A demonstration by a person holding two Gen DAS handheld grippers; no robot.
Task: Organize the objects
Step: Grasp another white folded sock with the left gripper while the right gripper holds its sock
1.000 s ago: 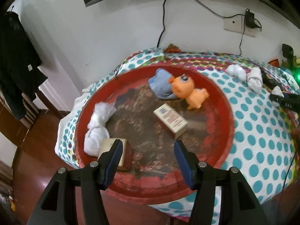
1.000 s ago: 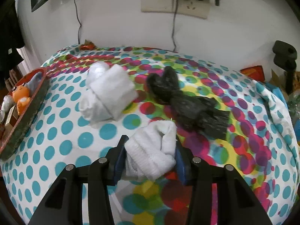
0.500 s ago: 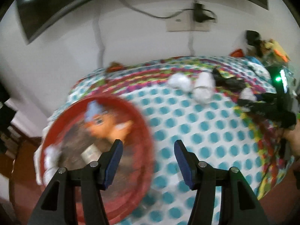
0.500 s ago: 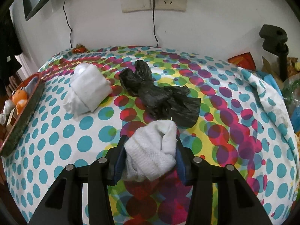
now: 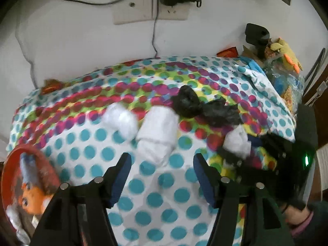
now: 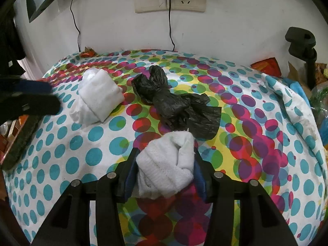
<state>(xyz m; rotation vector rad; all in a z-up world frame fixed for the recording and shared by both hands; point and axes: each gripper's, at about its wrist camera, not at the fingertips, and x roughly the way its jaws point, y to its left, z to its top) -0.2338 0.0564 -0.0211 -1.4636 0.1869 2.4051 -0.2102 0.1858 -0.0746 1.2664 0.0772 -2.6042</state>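
Having swung off the red tray (image 5: 12, 164), the left gripper (image 5: 162, 164) is opening empty near the white bundle (image 5: 157, 131); the right gripper (image 6: 164, 164), loosening, is cradling a white sock (image 6: 166, 164).

White wall (image 6: 235, 20) with wall sockets (image 6: 170, 0), polka-dot tablecloth (image 6: 82, 157).

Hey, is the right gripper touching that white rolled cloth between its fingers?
Touching. The right wrist view shows the right gripper with both pads against the white rolled cloth even as its jaws are opening.
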